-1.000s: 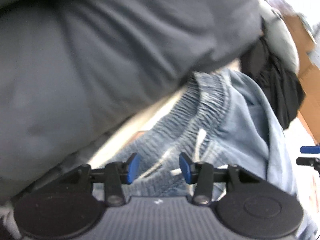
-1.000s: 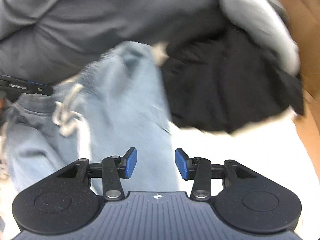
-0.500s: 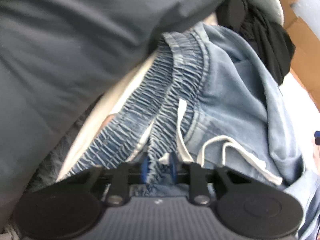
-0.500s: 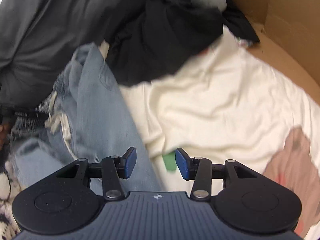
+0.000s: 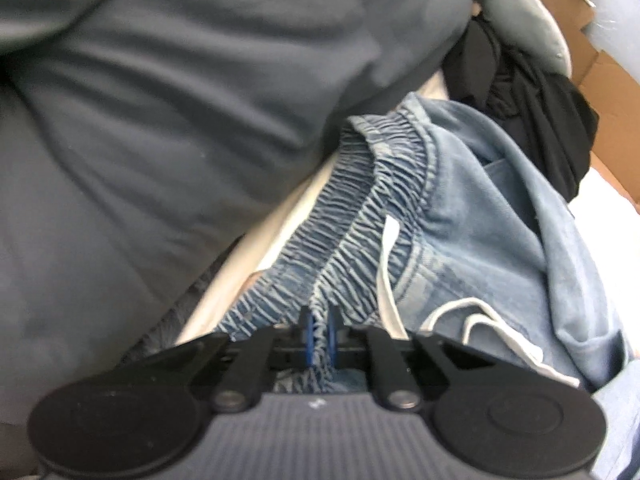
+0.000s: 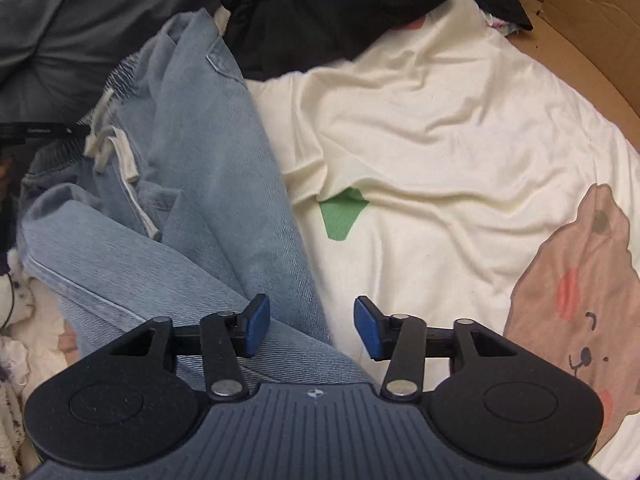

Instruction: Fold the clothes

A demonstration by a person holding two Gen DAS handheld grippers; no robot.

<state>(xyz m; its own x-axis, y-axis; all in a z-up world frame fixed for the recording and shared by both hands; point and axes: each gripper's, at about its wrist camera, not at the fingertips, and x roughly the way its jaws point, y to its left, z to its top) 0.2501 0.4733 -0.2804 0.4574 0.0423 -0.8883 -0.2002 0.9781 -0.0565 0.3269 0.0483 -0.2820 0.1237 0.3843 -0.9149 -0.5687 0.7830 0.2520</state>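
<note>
- Step in hand: picking one garment out of the pile, ahead of any folding. No fold is made yet.
- Left tongs [image 5: 319, 334]: clamped together on the gathered elastic waistband [image 5: 360, 216] of the light-blue denim trousers [image 6: 224, 184].
- Right tongs [image 6: 312, 326]: apart, gripping nothing, poised just above a trouser leg and beside the cream printed shirt [image 6: 440, 128].
- Location of the trousers: bunched in a heap of clothes inside a cardboard box [image 6: 592, 20]. The waistband lies against a dark grey garment [image 5: 180, 100]; a black garment [image 6: 340, 12] lies at the far end; the cream shirt lies beside the trousers and appears to run under them.
- The white drawstring [image 5: 476, 320] hangs loose just beside the clamped point.
- Next move, as a judgement: the right tongs need a second hold on the waistband, well apart from the left hold, so the trousers can be lifted clear and spread.
- Precaution: avoid pinching the drawstring or the cream shirt with the denim.
</note>
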